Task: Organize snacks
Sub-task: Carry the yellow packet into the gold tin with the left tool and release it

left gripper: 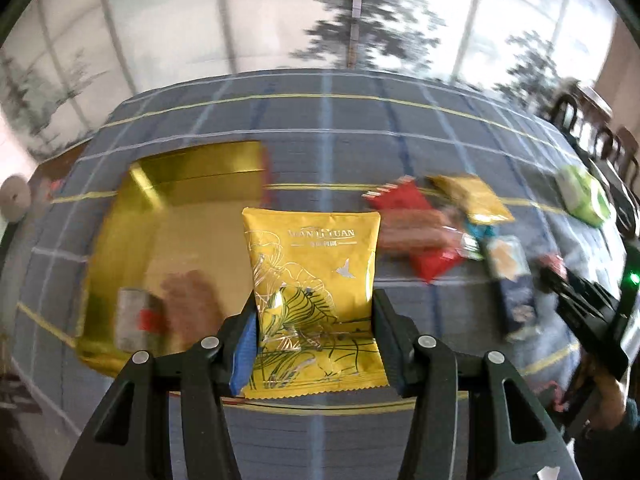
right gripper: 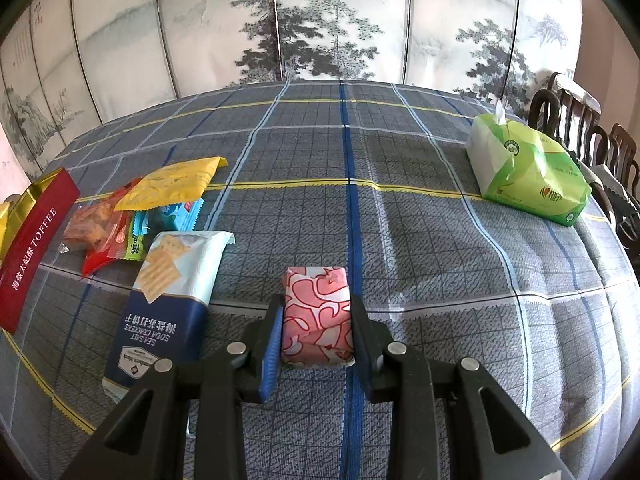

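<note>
My left gripper (left gripper: pixel 314 314) is shut on a yellow snack packet (left gripper: pixel 314 280) with a gold line drawing, held upright above the checked tablecloth. Just left of it lies an open gold tin (left gripper: pixel 160 240) with a couple of blurred snacks inside. My right gripper (right gripper: pixel 316 320) is shut on a small pink-and-white patterned packet (right gripper: pixel 316 312), low over the cloth. To its left lie a blue soda cracker pack (right gripper: pixel 168 300), a red snack bag (right gripper: pixel 100 236), another yellow packet (right gripper: pixel 172 184) and a teal wrapper (right gripper: pixel 176 216). The right gripper (left gripper: pixel 588 312) also shows at the left wrist view's right edge.
A red toffee lid (right gripper: pixel 34 248) leans at the far left beside the gold tin's edge. A green tissue pack (right gripper: pixel 532 176) sits at the back right. Dark wooden chairs (right gripper: pixel 580 128) stand beyond the table's right edge. A painted folding screen (right gripper: pixel 320 20) closes off the back.
</note>
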